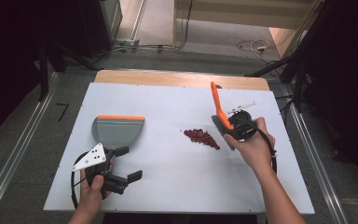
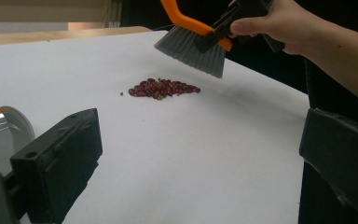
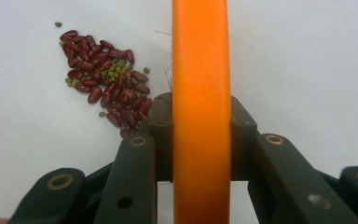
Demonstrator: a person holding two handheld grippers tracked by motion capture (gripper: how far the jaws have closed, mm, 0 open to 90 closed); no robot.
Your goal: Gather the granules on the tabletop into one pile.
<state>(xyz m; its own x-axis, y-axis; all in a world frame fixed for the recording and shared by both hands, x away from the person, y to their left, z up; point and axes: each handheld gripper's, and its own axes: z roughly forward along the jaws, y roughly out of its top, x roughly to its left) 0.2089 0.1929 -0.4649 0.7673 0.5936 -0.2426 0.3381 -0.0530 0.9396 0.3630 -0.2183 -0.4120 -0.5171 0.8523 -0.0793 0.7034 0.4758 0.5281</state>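
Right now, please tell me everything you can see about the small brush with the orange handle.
The brush has a glossy orange handle, plastic by its look, and a block of grey bristles. The right gripper is shut on its handle, jaws pressing both sides. It hangs tilted above the white table, bristles pointing down, just beside the pile of red beans without touching them.

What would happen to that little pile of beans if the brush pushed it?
The beans are loose, small and rounded, so they would probably scatter and roll on the smooth white table. The brush has soft-looking bristles that may flex and let some slip past.
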